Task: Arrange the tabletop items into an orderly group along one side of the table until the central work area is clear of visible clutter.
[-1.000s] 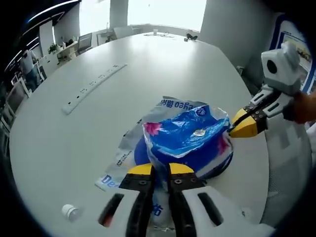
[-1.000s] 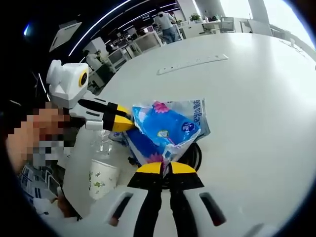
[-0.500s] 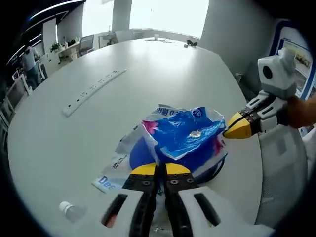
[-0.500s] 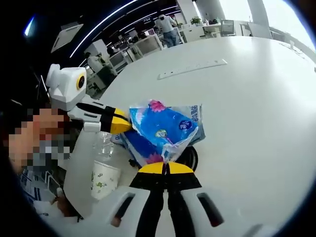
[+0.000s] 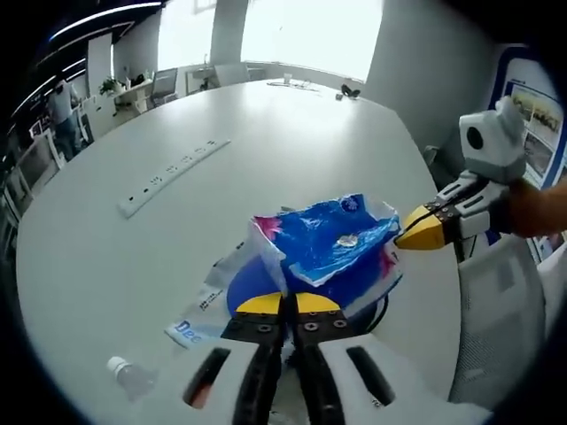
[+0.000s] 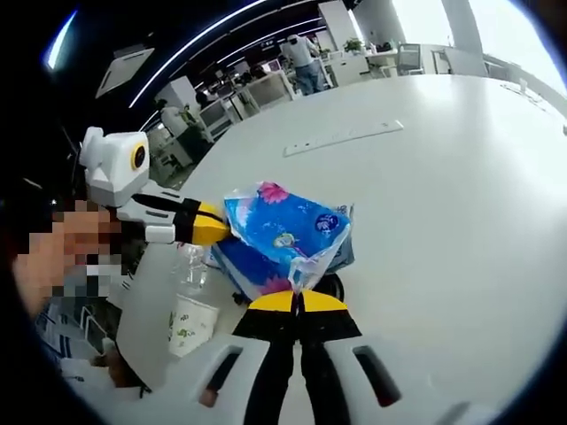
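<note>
A blue tissue pack [image 5: 330, 241] in crinkled clear wrap hangs just above the white table [image 5: 106, 266], held from both ends. My left gripper [image 5: 283, 305] is shut on the wrap at the pack's near edge. The right gripper [image 5: 416, 235] comes in from the right, shut on the pack's far corner. In the right gripper view the same pack [image 6: 282, 230] sits above my right gripper [image 6: 301, 302], which pinches the wrap. The left gripper [image 6: 213, 228] grips it from the left. A second blue pack [image 6: 244, 266] lies underneath.
A long white power strip [image 5: 174, 165] lies across the table's middle. A small clear bottle [image 5: 125, 375] lies near my left jaws. A paper cup [image 6: 190, 322] and a clear bottle [image 6: 186, 266] stand at the table edge. A black ring [image 6: 335, 285] lies under the packs. Office chairs and desks stand beyond.
Both grippers stay shut on the wrap and have lifted the tissue pack a little off the table. The loose wrap has drawn up with it.
</note>
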A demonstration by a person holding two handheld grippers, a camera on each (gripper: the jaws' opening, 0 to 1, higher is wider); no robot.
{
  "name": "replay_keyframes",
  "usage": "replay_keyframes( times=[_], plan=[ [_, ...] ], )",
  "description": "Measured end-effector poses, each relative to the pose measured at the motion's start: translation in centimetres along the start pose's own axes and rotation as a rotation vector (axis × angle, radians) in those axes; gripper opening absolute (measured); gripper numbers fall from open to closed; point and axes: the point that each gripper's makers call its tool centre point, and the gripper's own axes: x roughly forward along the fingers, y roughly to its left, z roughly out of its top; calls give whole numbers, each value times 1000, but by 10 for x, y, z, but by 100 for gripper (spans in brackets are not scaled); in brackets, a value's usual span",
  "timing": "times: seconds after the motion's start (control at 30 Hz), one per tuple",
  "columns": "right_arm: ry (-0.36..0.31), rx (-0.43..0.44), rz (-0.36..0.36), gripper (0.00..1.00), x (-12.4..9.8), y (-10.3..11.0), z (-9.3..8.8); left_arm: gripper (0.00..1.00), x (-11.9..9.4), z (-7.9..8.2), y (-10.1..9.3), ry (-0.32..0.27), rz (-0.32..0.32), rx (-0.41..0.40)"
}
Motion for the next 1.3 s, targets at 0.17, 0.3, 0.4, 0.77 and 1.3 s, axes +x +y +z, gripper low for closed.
replay_keyframes(
  times=[0.17,0.3,0.4,0.77,1.3],
  plan=[
    [-18,-2,0,0,-7,-6,7,0,-3,8,-6,-23,6,-18],
    [-33,-2,2,0,-14,-10,14,0,-5,15,-11,-41,11,-28],
    [-38,-7,4,0,-18,-14,16,0,-6,21,-14,-57,16,-40],
    [-64,-17,-4,0,-34,-32,27,0,-4,39,-33,-98,34,-64],
    [-90,-59,-17,0,-58,-64,52,0,6,72,-58,-167,77,-96]
  ],
)
